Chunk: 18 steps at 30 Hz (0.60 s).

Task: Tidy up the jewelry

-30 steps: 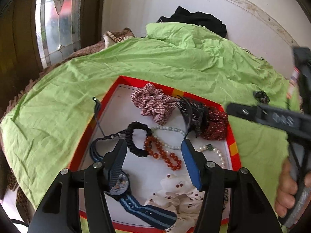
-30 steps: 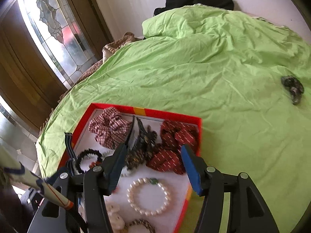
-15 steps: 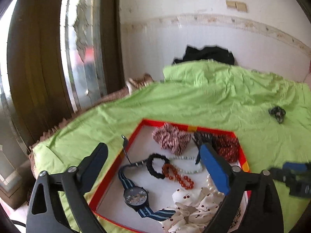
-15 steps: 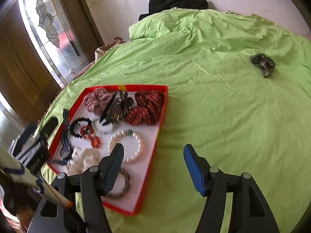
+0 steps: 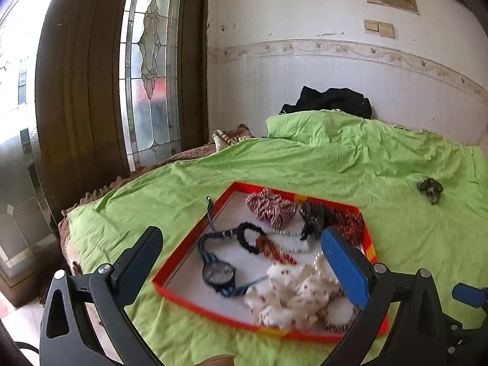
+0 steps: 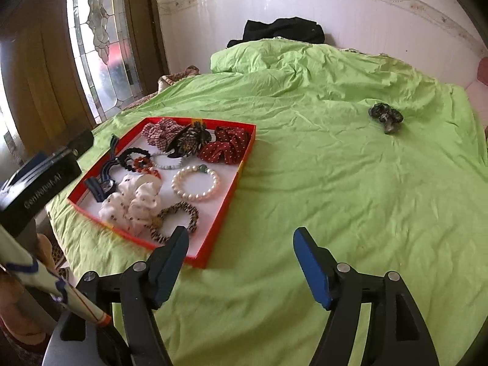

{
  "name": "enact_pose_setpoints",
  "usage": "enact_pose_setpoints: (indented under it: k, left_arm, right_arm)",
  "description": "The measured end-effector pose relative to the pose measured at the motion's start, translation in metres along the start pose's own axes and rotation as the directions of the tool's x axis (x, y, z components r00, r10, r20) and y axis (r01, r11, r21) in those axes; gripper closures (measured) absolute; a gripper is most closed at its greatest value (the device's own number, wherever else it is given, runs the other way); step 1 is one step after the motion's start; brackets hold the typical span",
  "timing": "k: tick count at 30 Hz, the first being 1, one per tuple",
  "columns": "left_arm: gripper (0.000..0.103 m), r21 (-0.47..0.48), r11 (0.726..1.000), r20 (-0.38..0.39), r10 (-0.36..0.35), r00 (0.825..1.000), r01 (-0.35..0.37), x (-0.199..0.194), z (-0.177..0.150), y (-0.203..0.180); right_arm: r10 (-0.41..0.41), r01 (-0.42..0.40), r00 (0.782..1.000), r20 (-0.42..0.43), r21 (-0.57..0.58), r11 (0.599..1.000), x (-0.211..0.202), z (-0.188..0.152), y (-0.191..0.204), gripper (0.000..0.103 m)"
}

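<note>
A red-rimmed tray [image 5: 183, 262] [image 6: 231, 195] lies on the green bedsheet. It holds a blue-strap watch [image 5: 218, 274], a black hair tie [image 5: 250, 238], a red bead bracelet [image 5: 274, 251], a white scrunchie [image 6: 134, 201], a pearl bracelet [image 6: 195, 183], a leopard-print band [image 6: 175, 219], a checked scrunchie [image 5: 270, 209], a claw clip [image 6: 189, 140] and a red dotted scrunchie [image 6: 225, 149]. A dark hair clip [image 6: 385, 116] [image 5: 430, 188] lies alone on the sheet to the right. My left gripper [image 5: 241, 265] is open above the tray's near side. My right gripper [image 6: 241, 262] is open over bare sheet beside the tray's near right corner.
The bed's left edge drops to the floor by a wooden door with leaded glass [image 5: 149, 76]. A green pillow [image 6: 274, 58] and black clothing [image 6: 283, 32] lie at the far end against the white tiled wall.
Both grippers have pulled back and up from the tray. The left gripper has opened wider. The right gripper has swung right, from over the tray to over bare sheet.
</note>
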<state>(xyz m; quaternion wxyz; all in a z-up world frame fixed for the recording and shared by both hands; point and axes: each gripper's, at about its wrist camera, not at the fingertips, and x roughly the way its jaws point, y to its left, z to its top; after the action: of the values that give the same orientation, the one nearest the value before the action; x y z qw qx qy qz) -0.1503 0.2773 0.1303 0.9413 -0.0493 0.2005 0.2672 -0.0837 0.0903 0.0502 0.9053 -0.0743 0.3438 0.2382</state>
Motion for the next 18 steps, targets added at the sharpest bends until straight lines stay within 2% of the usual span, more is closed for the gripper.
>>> enact_pose_setpoints:
  k: [12, 15, 18]
  left_arm:
    - [0.000, -0.025, 1.000, -0.057, -0.017, 0.998, 0.016, -0.036, -0.023, 0.013]
    - [0.000, -0.021, 1.000, -0.093, -0.023, 0.995, 0.022, -0.038, -0.026, 0.015]
    - [0.000, 0.028, 0.999, -0.159, -0.023, 0.987, 0.028, -0.037, -0.030, 0.014]
  right_arm:
    - [-0.028, 0.028, 1.000, -0.004, -0.004, 1.000, -0.007, -0.027, 0.012, 0.023]
    - [-0.020, 0.021, 1.000, -0.023, 0.010, 1.000, -0.006, -0.033, 0.012, 0.023]
    - [-0.025, 0.026, 0.999, -0.040, 0.029, 0.999, -0.008, -0.038, 0.013, 0.023]
